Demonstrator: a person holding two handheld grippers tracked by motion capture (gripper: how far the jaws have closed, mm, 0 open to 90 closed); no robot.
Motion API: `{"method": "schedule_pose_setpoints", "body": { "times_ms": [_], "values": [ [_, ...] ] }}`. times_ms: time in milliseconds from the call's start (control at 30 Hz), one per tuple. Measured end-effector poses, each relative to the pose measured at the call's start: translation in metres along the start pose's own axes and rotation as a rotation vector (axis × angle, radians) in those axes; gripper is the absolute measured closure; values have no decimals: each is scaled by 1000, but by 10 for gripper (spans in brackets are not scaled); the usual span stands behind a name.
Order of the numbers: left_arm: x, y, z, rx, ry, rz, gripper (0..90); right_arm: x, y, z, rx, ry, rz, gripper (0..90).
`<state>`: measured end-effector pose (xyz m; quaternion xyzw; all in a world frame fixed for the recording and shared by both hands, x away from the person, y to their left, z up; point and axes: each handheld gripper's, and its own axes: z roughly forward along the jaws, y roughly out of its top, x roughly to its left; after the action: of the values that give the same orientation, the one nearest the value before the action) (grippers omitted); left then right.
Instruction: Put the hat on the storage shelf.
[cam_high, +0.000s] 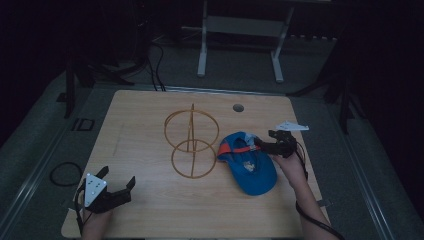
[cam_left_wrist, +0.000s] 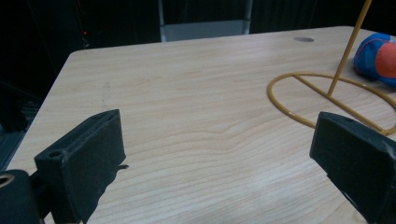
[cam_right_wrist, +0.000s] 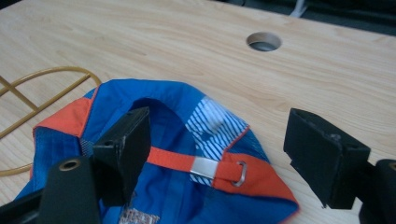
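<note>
At the near left corner of the pale wooden table (cam_high: 150, 210), the left claw (cam_high: 119, 183) rests with jaws spread wide and nothing between them, well apart from the work. In the middle stands the yellow wire hat stand of two hoops on a post (cam_high: 192, 145). Just to its right lies the blue fabric cap with orange trim and orange back strap (cam_high: 248, 165). The right claw (cam_high: 264, 141) hovers open at the cap's rear, one jaw inside the opening. If it closes carelessly, it could pinch only loose cloth, slip off the strap, or drag the cap into the stand.
</note>
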<state>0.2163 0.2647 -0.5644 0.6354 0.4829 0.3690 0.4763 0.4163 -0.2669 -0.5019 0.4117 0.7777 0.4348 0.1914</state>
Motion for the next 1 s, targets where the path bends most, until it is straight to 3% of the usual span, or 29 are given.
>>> {"method": "schedule_pose_setpoints", "body": {
  "times_ms": [100, 167, 267, 533, 667, 867, 1000],
  "values": [
    [2, 0, -1, 9, 1, -5, 34, -1, 4, 11, 31, 24, 3, 232],
    [4, 0, -3, -2, -33, -19, 33, -1, 6, 17, 45, 26, -9, 231],
    [7, 0, -4, -12, -42, -32, 32, -1, 9, 29, 74, 25, -30, 232],
    [5, -1, -2, 6, -40, -8, 33, -4, 14, 49, 114, 23, -47, 251],
    [4, -2, -2, 6, -66, -18, 33, -4, 14, 64, 175, 16, -60, 251],
    [5, -2, -2, 9, -68, -18, 33, -2, 8, 78, 232, 24, -92, 251],
    [6, -2, -2, 0, -66, -13, 33, 0, 3, 82, 261, 25, -114, 320]
  ]
}}
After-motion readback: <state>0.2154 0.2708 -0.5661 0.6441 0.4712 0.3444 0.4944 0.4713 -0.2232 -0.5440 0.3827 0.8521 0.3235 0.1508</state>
